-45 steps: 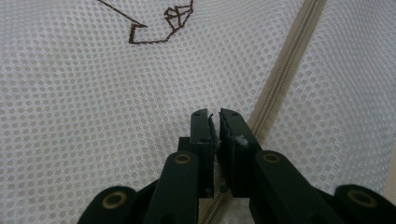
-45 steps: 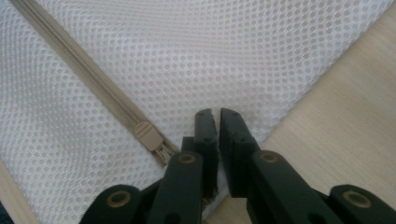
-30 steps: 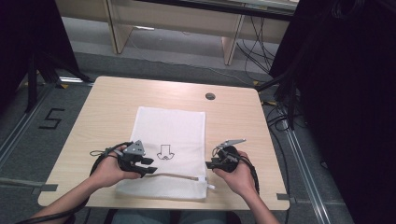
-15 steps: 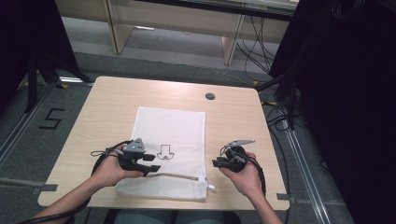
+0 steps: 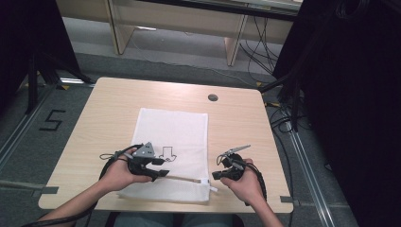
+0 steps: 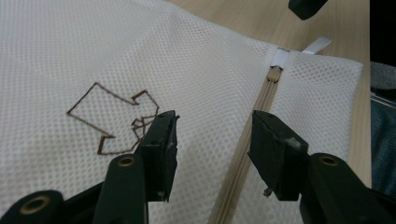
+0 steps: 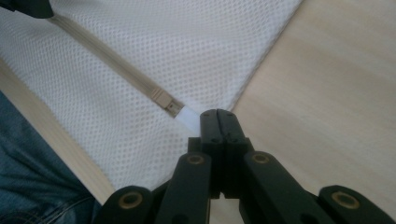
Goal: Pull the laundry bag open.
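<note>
1. The mesh bag point(image 5: 173, 153) lies flat on the table point(image 5: 104, 113), its zipper end toward my side, near the front edge.
2. My right gripper point(image 7: 219, 119) is closed on the white pull tab point(image 7: 189, 115) of the zipper point(image 7: 107, 60). In the right gripper view the jaws are pressed together with the tab between them, just at the corner of the bag.
3. The slider point(image 7: 163, 99) sits at the end of the zipper near this corner, touching the tab. Whether this end is the closed or the opened end, I cannot tell for sure.
4. My left gripper point(image 6: 212, 144) is open. Its jaws stand on both sides of the zipper point(image 6: 254, 121) line, low over the mesh, beside the brown arrow mark point(image 6: 114, 119). I cannot tell if they touch the cloth.
5. My judgement: the grasp of the tab is done, but the holding of the bag by the left side is not yet done, and the zipper travel itself is all left to do.
6. I think the next step needs the left jaws to pinch the cloth at the zipper, so the bag does not slide when the right hand pulls.
</note>
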Demonstrator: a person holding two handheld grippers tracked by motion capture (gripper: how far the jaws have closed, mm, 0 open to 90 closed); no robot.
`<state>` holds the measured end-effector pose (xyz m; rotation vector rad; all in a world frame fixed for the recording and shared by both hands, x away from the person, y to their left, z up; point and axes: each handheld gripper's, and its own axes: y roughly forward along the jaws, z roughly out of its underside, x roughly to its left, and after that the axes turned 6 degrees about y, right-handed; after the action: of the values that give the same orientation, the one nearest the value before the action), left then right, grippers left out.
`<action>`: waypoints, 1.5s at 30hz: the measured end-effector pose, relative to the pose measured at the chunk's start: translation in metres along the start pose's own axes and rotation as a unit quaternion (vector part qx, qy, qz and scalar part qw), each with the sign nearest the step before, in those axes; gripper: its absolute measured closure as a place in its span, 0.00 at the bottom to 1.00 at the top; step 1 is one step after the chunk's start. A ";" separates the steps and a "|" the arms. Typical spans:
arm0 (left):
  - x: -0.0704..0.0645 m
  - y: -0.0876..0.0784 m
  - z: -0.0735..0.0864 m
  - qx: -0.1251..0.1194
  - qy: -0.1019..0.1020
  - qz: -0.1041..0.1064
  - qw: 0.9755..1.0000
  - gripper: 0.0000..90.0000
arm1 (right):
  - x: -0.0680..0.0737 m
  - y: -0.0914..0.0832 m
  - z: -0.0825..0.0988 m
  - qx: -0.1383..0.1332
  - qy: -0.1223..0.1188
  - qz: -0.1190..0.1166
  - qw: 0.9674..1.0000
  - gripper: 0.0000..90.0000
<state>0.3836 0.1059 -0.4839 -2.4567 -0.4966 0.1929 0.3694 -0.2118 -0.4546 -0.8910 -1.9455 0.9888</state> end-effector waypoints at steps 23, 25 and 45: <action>-0.024 0.034 -0.027 0.010 0.028 0.045 0.999 0.72 | 0.004 0.030 -0.013 0.030 0.037 -0.011 0.999 1.00; -0.026 0.036 -0.029 0.013 0.036 0.048 0.998 0.74 | 0.006 0.031 -0.012 0.033 0.035 -0.012 0.999 1.00; -0.037 0.068 -0.040 0.039 0.037 0.079 0.995 0.76 | 0.012 0.043 -0.010 0.056 -0.005 0.018 0.998 1.00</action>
<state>0.3805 0.0188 -0.4924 -2.4176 -0.2581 0.1805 0.3824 -0.1791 -0.4842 -0.8606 -1.8685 1.1140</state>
